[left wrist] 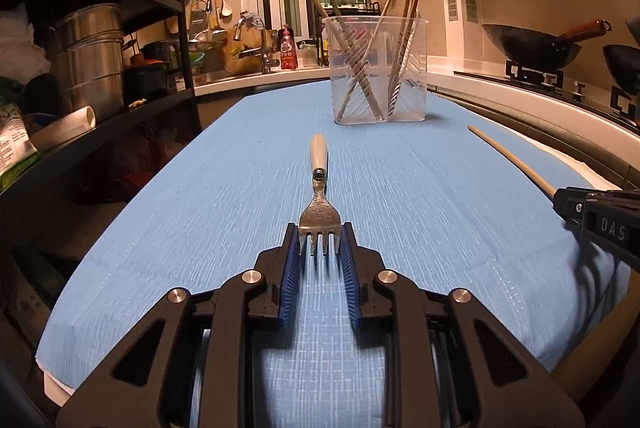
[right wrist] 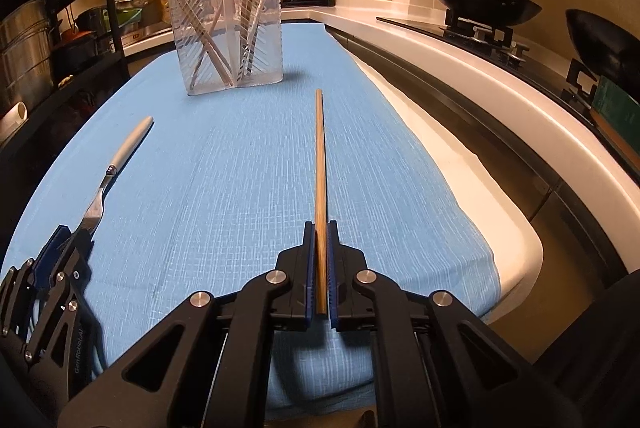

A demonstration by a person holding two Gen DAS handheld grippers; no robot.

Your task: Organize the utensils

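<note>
A fork (left wrist: 320,204) with a pale handle points away from me, its tines between the blue pads of my left gripper (left wrist: 320,232), which is shut on it. The right wrist view shows the same fork (right wrist: 120,156) sticking out of the left gripper (right wrist: 76,232) at lower left. My right gripper (right wrist: 320,228) is shut on a wooden chopstick (right wrist: 320,156) that points ahead over the blue cloth (right wrist: 220,188). That chopstick (left wrist: 512,156) and the right gripper (left wrist: 560,196) show at the right edge of the left wrist view. A clear plastic holder (left wrist: 378,68) (right wrist: 228,36) with several chopsticks stands at the far end.
A white counter edge (right wrist: 460,76) curves along the right, with black woks (left wrist: 532,44) (right wrist: 480,0) on a stove behind it. A dark shelf rack with metal pots (left wrist: 88,56) lines the left side. Bottles and a sink area sit at the back.
</note>
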